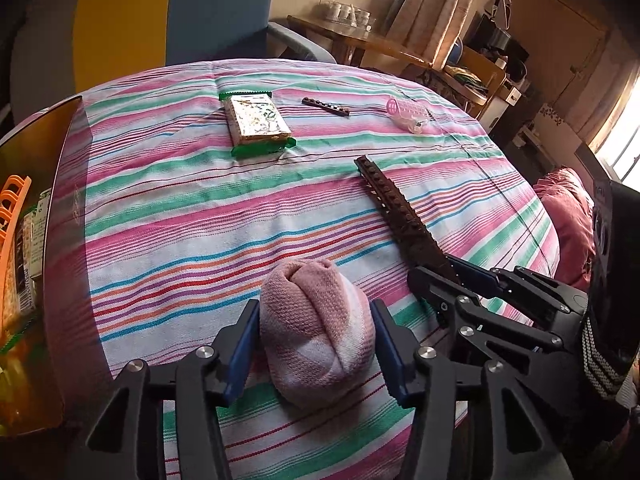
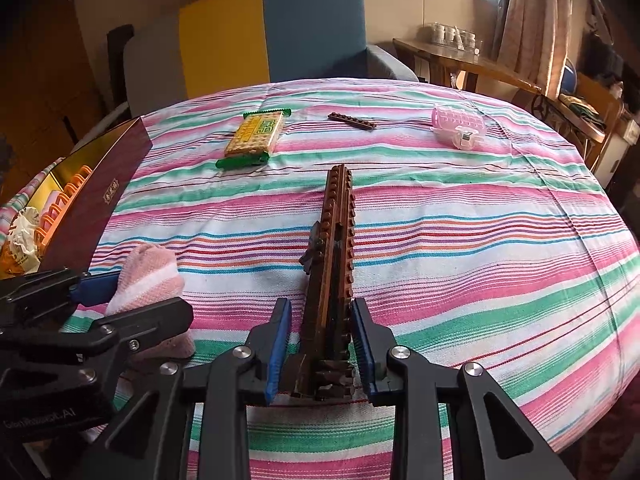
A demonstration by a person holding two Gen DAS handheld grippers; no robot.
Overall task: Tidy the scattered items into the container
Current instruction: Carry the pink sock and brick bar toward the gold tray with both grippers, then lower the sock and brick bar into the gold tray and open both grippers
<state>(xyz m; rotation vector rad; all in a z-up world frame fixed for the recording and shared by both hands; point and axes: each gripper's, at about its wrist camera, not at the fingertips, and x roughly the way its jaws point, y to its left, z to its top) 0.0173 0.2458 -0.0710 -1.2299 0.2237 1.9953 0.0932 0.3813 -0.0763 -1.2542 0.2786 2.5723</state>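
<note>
A rolled pink-and-white sock lies on the striped tablecloth. My left gripper is open around it, its blue pads just at the sock's two sides. A long brown brick bar rests on the cloth, its near end deep inside my right gripper, which is open with a slit of cloth showing beside the left pad. The dark box with a gold inside stands at the left table edge and holds an orange plastic rack and a snack bag.
Farther back lie a green-edged biscuit packet, a short brown brick strip and a clear pink hair roller. Behind the table stand a blue-and-yellow armchair and a wooden side table.
</note>
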